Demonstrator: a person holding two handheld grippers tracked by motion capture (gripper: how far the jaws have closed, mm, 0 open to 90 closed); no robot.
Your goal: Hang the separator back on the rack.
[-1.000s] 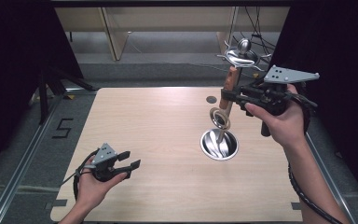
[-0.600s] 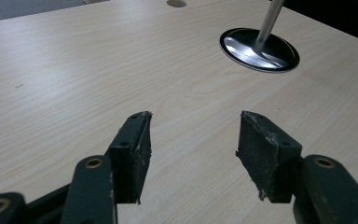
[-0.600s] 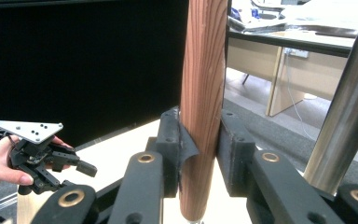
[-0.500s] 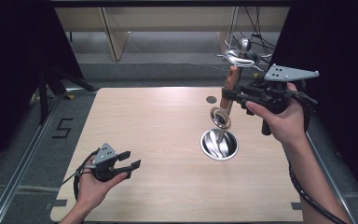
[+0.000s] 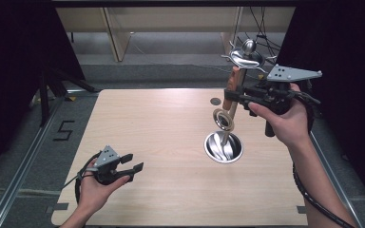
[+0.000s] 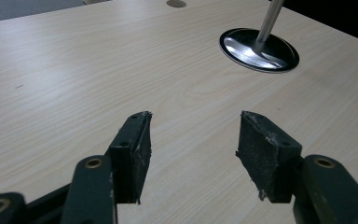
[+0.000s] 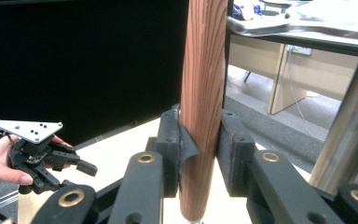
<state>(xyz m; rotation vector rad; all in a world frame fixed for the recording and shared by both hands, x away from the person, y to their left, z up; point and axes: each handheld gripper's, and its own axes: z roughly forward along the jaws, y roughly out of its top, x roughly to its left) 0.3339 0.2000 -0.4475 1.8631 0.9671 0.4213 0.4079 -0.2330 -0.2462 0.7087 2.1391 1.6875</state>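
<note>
Around the pale wooden worktop (image 5: pixel 171 142) black curtains are hanging. Above the steel stand (image 5: pixel 224 147), the right hand-held gripper (image 7: pixel 200 140) is pinching a wooden handle (image 7: pixel 204 84), unmoved since earlier. Well left of it, the left hand-held gripper (image 6: pixel 193 140) is hovering spread.

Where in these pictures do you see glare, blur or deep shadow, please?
High view: black surroundings, evenly lit table, bright reflections in the stand's chrome base. Left gripper view: glare streaks on that base; open jaws sharp. Right gripper view: the wooden handle is crisp, the steel post soft, and the room behind is pale.

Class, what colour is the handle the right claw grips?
Reddish-brown wood grain handle, clearest in the right gripper view.
</note>
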